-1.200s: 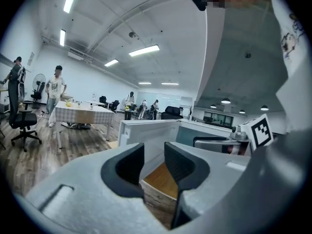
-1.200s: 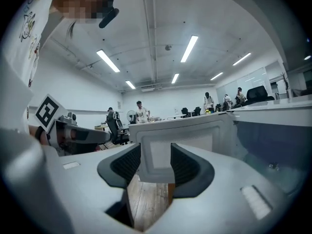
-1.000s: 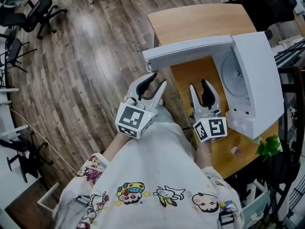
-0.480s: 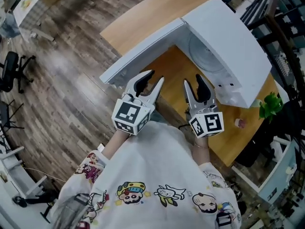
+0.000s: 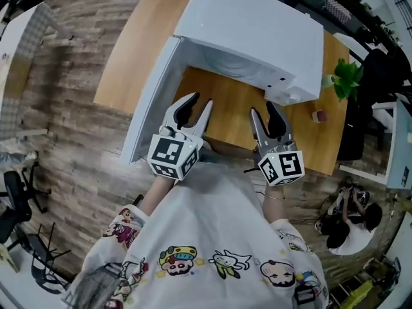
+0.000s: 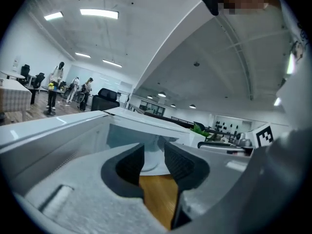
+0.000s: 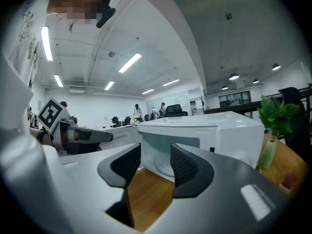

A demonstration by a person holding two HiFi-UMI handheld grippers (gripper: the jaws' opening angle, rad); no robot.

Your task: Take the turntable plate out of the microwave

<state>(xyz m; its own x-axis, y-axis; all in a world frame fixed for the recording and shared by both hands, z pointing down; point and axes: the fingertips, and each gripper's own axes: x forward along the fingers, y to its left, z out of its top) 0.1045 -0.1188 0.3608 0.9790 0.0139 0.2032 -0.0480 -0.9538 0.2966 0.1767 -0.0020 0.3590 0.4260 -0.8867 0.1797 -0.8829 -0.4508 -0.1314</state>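
Note:
The white microwave [image 5: 257,37] stands on the wooden table [image 5: 225,108] with its door [image 5: 151,98] swung open to the left. The pale round turntable plate [image 7: 165,164] lies on the cavity floor; the left gripper view also catches the plate [image 6: 152,165] between its jaws. From the head view the microwave's top hides it. My left gripper [image 5: 192,108] and right gripper [image 5: 270,111] hover side by side over the table in front of the cavity, pointing at it, well short of the plate. Both are open and hold nothing. My left gripper [image 6: 154,152] stands narrower than my right gripper [image 7: 156,155].
A green plant [image 5: 347,76] and a small pink object [image 5: 317,116] sit at the table's right end. The open door stands close to my left gripper's left side. People [image 5: 351,217] crouch on the floor at lower right; office chairs [image 5: 19,192] stand at far left.
The person has swung round from the microwave's side to face its open cavity. Both grippers turned with them and now point into the opening. The jaws look unchanged.

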